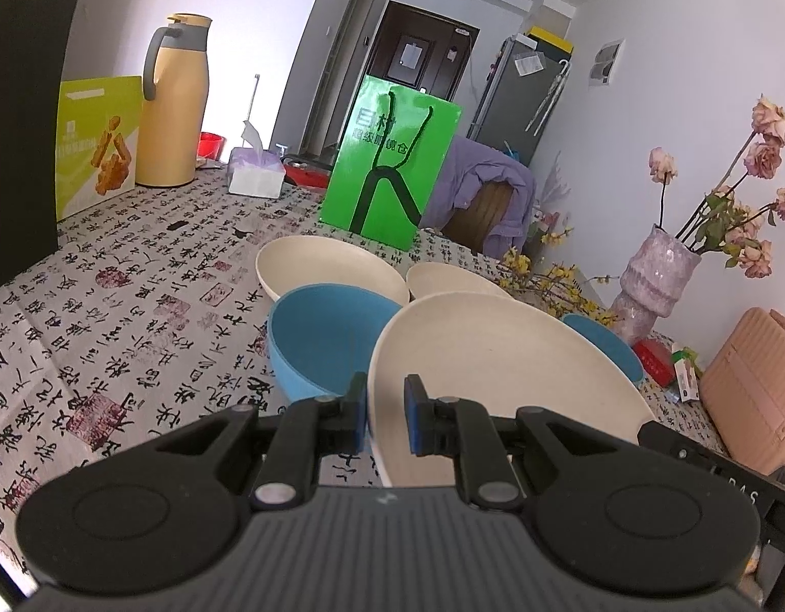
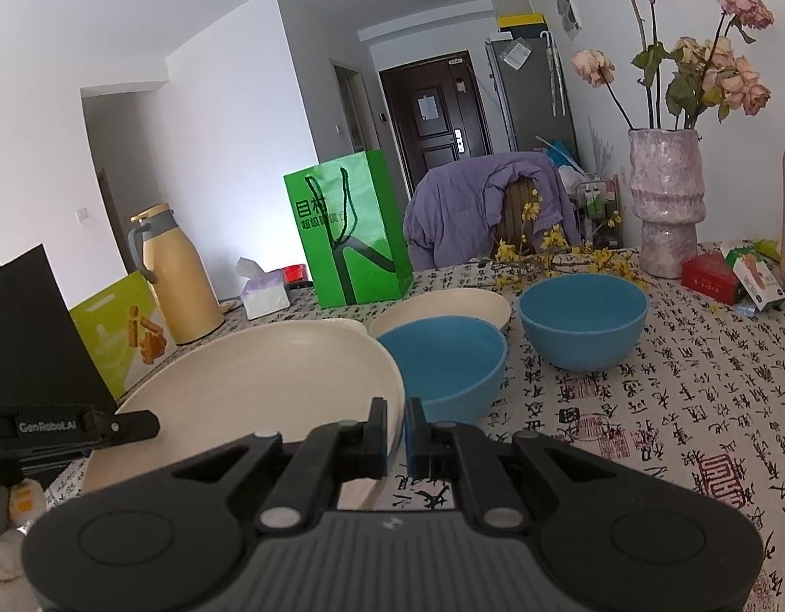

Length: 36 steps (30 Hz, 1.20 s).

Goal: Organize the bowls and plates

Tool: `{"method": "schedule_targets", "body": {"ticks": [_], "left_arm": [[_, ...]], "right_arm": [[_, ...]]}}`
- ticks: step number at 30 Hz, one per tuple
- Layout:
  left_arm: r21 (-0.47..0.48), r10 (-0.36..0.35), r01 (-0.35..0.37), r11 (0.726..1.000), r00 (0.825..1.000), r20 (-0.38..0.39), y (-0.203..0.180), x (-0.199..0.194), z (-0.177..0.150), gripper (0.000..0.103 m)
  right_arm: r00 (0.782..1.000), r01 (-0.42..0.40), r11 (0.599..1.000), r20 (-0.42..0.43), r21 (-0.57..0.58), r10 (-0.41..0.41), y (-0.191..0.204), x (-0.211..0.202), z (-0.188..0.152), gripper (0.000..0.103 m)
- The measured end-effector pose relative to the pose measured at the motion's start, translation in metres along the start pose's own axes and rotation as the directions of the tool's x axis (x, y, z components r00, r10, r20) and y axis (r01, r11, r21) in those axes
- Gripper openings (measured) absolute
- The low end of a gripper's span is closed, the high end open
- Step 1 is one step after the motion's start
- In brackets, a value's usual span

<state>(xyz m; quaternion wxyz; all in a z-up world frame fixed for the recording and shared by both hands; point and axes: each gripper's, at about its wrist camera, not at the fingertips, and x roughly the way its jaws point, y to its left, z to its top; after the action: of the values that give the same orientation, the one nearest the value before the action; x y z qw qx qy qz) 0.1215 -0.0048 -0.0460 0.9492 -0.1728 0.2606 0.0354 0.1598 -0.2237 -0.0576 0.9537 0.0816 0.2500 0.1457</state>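
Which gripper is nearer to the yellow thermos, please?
Left. The left gripper grips the cream plate on the yellow thermos side; the right gripper grips its opposite rim, farther off.

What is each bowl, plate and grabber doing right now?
Big cream plate: lifted and tilted, pinched at both edges.
Left gripper: shut on the plate's rim.
Right gripper: shut on the plate's rim.
Near blue bowl: upright, empty.
Far blue bowl: upright, empty.
Thermos: upright, lid closed.
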Motion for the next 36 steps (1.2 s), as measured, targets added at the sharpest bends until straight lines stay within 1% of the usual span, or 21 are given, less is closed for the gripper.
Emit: {"method": "schedule_targets", "body": {"ticks": [24,36], "left_arm": [[-0.013,0.008,-0.009,1.000,0.998,-0.067,0.008,0.018,-0.021,0.014],[-0.013,0.010,-0.011,1.000,0.997,-0.077,0.008,0.020,-0.027,0.014]], "right_arm": [[0.998,0.005,1.000,-0.069,0.015,-0.004,-0.011,0.013,-0.020,0.007],[0.996,0.010,1.000,-0.088,0.014,-0.009,-0.013,0.017,-0.026,0.007]]}}
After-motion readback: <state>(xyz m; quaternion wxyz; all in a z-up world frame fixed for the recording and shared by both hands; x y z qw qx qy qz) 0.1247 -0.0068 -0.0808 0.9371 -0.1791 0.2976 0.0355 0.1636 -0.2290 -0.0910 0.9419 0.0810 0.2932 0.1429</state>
